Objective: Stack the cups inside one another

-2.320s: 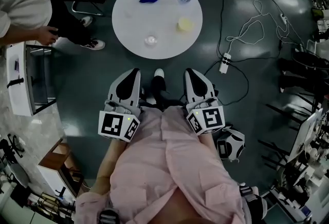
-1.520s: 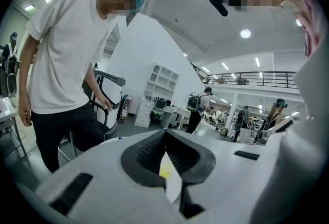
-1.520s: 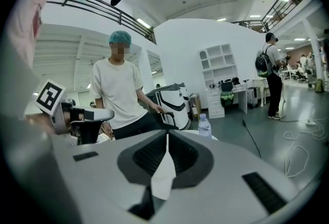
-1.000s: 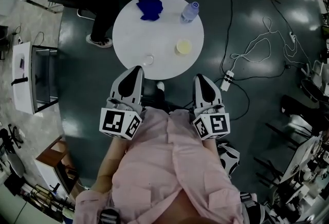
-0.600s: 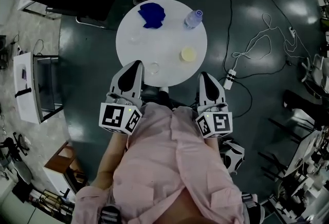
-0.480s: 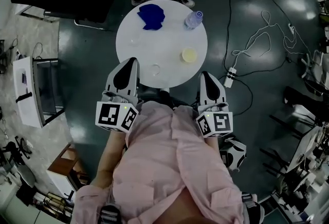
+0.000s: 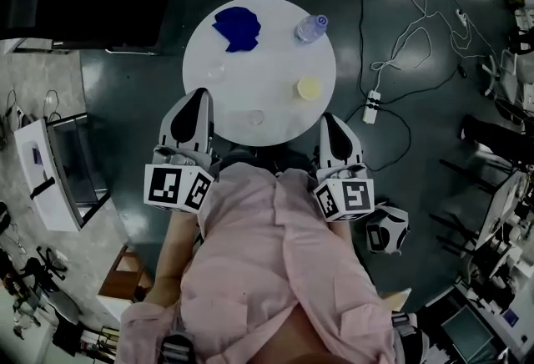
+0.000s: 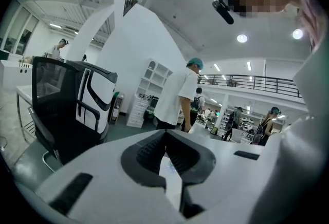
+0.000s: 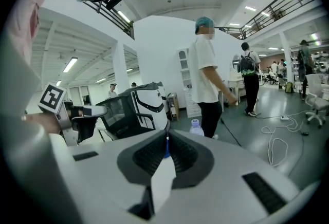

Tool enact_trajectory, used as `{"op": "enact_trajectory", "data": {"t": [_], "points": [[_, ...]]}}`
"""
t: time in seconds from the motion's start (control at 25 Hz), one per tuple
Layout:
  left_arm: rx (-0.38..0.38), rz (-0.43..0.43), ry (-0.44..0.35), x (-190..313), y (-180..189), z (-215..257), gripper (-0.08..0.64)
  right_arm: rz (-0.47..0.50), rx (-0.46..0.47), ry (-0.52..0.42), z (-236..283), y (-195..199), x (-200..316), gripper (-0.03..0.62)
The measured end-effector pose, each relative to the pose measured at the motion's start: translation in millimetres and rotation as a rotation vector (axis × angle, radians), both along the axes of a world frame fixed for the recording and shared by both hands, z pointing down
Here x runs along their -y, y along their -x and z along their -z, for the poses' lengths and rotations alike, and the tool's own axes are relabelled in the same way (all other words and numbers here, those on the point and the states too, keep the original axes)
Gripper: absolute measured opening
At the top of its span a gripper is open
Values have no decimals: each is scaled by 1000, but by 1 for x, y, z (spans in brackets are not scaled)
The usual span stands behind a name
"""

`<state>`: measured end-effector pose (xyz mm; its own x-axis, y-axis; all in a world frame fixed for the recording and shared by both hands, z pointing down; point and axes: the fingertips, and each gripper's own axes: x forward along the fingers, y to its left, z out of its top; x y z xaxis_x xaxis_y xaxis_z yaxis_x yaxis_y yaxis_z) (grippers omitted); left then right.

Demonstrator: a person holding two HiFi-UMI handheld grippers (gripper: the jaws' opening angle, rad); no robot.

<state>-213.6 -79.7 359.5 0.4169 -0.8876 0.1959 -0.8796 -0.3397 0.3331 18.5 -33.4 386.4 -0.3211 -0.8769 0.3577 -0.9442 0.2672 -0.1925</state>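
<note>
Both grippers hang at the near rim of the round white table (image 7: 271, 53), and both are empty. The left gripper (image 7: 200, 97) has its jaws pressed together with nothing between them, and the right gripper (image 7: 329, 120) looks the same in its own view, the pads meeting at the tip. The yellow cup (image 7: 309, 88) stands upright, mouth up, just ahead of the right gripper and a little inward of it, so the right hand is plainly the nearer one for that cup. The clear cup (image 7: 256, 117) stands by the near edge between the two grippers, somewhat closer to the left one, which would have to swing inward to reach it. A second clear cup (image 7: 217, 70) seems to stand ahead of the left gripper (it is faint and hard to make out). Either set of jaws must first spread before it can take a cup wall.
</note>
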Motion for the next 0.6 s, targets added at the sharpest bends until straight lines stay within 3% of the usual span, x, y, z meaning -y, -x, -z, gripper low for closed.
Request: {"op": "enact_trajectory", "data": {"t": [0.24, 0.6], "points": [[-25, 21, 12, -4, 18, -6, 18, 8, -7, 19, -1, 13, 2, 32], [-36, 116, 25, -20, 40, -11, 18, 98, -19, 20, 0, 30, 9, 32]]}}
